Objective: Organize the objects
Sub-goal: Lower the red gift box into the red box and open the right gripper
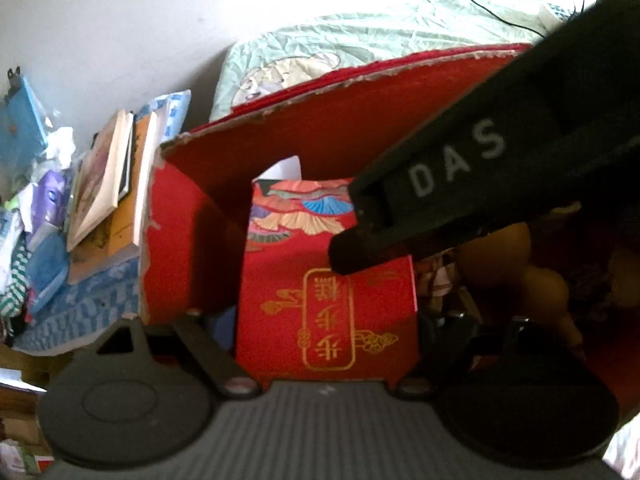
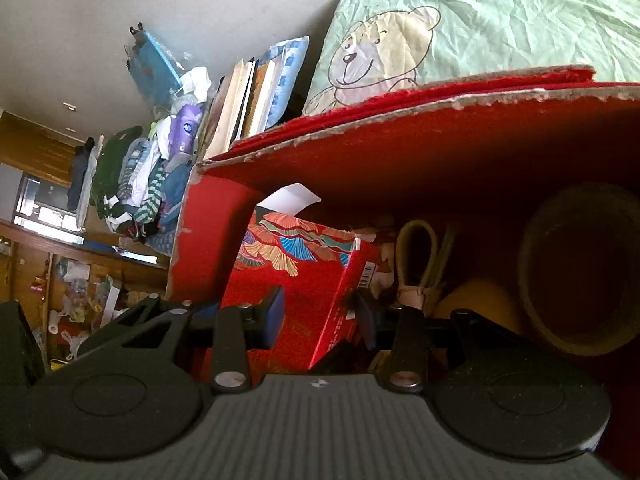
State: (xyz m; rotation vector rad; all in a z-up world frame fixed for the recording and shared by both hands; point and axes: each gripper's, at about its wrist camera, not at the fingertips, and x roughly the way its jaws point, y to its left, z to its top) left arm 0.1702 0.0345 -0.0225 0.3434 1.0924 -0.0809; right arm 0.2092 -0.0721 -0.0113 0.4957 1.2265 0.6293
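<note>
A: Two grippers meet at one red tissue box [image 2: 304,276], which stands inside a large red carton [image 1: 176,240]. In the right wrist view the right gripper [image 2: 320,312] has a blue pad on each side of the box's near corner; the pads lie against its faces, clamped on it.

B: And the left gripper [image 1: 326,320]?

A: Its jaws stand wide, one on each side of the same box, whose gold-framed panel fills the space between them. Contact cannot be told; the fingertips are hidden low in the frame. The right gripper's black body, lettered "DAS", crosses above the box from the upper right.

B: What lies beside the box?

A: To the right of the right gripper: pale looped straps [image 2: 420,256], a yellow gourd [image 2: 476,300] and a round woven basket [image 2: 580,268], all in the carton. A white tissue [image 2: 292,198] projects from the box's far end.

B: Beyond the carton?

A: Ahead, a green bear-print quilt [image 2: 480,28]; ahead and left, books [image 2: 240,100] and heaped clothes [image 2: 136,188].
</note>
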